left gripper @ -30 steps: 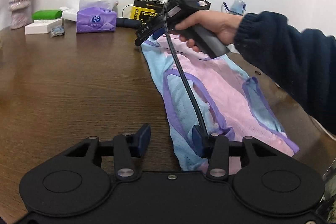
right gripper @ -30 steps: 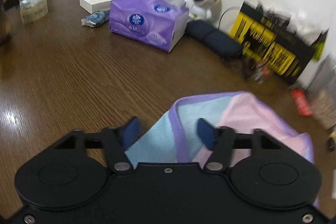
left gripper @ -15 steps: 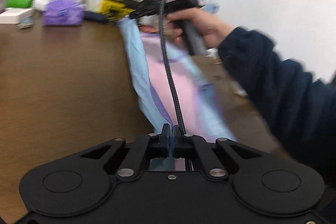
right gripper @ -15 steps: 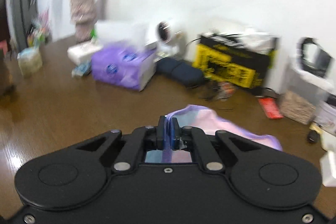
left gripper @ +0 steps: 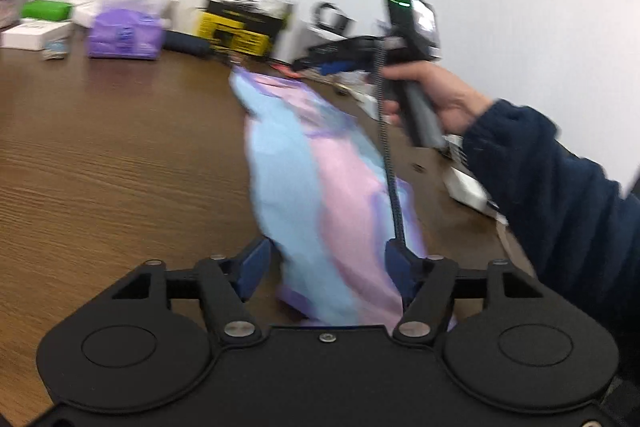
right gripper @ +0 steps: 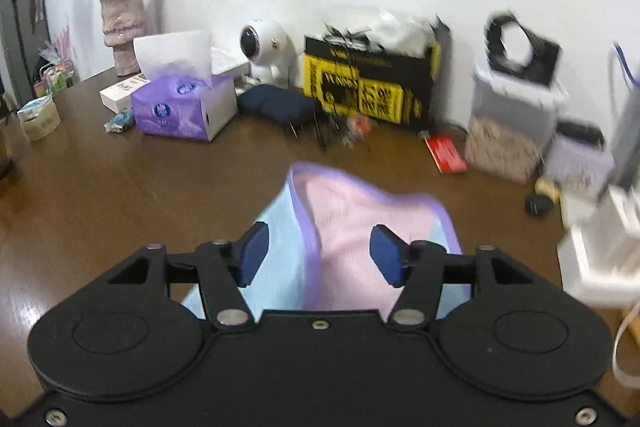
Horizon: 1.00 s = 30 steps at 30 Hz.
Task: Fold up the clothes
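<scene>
A pink and light-blue garment with purple trim (left gripper: pixel 320 183) lies folded lengthwise on the brown wooden table (left gripper: pixel 100 155). My left gripper (left gripper: pixel 326 263) is open, its blue pads on either side of the garment's near end. My right gripper (right gripper: pixel 320 251) is open above the garment's far end (right gripper: pixel 352 219). In the left wrist view the right gripper (left gripper: pixel 332 61) is held in a hand just above the far end, apart from the cloth.
A purple tissue box (right gripper: pixel 182 107), a white camera (right gripper: pixel 264 53), a dark pouch (right gripper: pixel 280 103), a yellow-black box (right gripper: pixel 368 83), a flower vase (right gripper: pixel 120 27) and containers (right gripper: pixel 516 115) line the table's far edge by the wall.
Both grippers were shut on the garment's ends half a second ago and have opened. The garment has been carried over to the right and now lies narrower, folded lengthwise.
</scene>
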Tool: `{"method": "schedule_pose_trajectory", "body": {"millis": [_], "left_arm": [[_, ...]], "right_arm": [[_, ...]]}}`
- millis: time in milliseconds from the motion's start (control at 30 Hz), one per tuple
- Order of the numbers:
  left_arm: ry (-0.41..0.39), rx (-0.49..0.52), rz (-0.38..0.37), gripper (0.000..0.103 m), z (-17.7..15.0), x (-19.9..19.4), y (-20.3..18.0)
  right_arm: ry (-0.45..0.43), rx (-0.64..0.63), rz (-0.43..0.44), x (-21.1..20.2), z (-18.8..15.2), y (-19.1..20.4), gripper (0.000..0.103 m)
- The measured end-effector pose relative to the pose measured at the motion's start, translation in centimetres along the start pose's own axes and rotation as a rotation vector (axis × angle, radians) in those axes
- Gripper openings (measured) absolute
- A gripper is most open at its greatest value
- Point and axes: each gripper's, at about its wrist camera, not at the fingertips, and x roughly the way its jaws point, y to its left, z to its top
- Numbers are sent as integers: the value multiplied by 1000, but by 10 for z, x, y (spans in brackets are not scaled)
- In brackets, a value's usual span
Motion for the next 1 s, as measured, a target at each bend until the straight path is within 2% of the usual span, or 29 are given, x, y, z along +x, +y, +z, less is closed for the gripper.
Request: {"method": "schedule_pose_trajectory", "body": {"millis": [167,200,233,267,300,333,367,400,433,500,567,600,667,700,767,833,867,967,1000], "left_arm": [[64,56,48,61,5,28,-10],[76,67,58,56,5,33,-12],[89,79,66,39,6,39,-14],[108,99,57,30,5,42,-16],[120,111,55,19,4,43,-17],[131,122,54,12,2,45,-18],[131,118,52,10,1,46,-18],[133,98,53,9,2,48,-17],[134,78,53,7,3,49,-15],[131,47,59,6,5,52,-12],[117,28,73,6,6,54,-11],[113,27,78,6,4,53,-12],[106,22,92,7,2,52,-16],[105,35,98,7,-1,50,-19],[100,57,131,13,0,48,-24],[80,76,148,24,5,44,-24],[36,89,140,27,6,30,-28],[-89,113,121,45,10,-4,-35],[-131,120,124,56,11,-16,-38]], "right_arm": [[68,-62,38,61,23,6,63],[80,-70,41,74,26,8,63],[95,-80,42,86,29,10,60],[115,-94,37,98,30,11,56],[133,-103,31,108,30,12,41],[147,-99,22,116,30,12,33],[153,-92,16,122,29,11,30],[139,-76,17,124,29,8,13],[125,-59,18,126,28,6,4],[68,-11,-11,125,29,-2,4],[13,35,-54,121,29,-9,4],[41,18,-66,125,27,-8,5],[88,-16,-89,130,22,-6,18],[82,-30,-100,125,21,-3,30],[64,-52,-119,111,18,1,41],[-13,-28,-113,77,20,-2,60],[-59,-23,-108,55,21,-3,61],[-179,-41,-77,-21,22,-3,62],[-215,-46,-65,-49,21,-2,64]]}}
